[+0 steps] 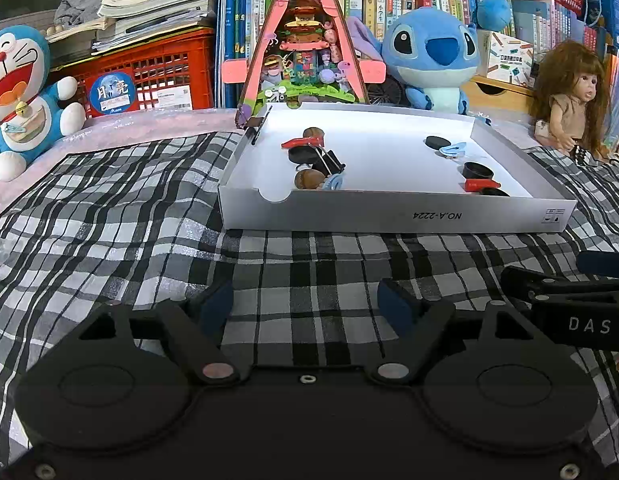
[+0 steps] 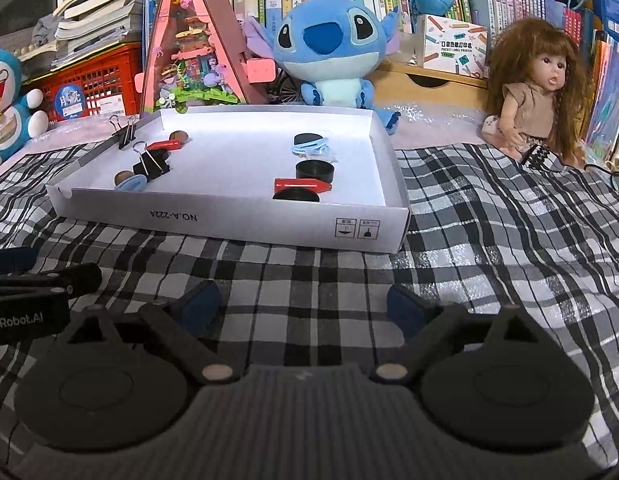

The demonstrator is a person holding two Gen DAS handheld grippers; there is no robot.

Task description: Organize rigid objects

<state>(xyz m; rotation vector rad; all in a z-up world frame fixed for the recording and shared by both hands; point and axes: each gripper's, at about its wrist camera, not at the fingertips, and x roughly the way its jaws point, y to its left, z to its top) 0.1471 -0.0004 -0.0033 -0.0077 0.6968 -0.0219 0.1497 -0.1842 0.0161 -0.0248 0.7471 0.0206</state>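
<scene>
Your left tool [image 1: 305, 304] tilts downward over the checked cloth [image 1: 109, 208], jaws spread wide with nothing between them. Your right tool [image 2: 303, 306] sits just beside it at the same downward tilt, also wide and empty. Both point at the white tray [image 1: 389, 216], which lies on the cloth ahead and apart from the fingertips. Inside it are black caps [image 2: 314, 171], red pieces [image 2: 303, 185], binder clips [image 2: 149, 164] and blue rings [image 2: 309, 145].
</scene>
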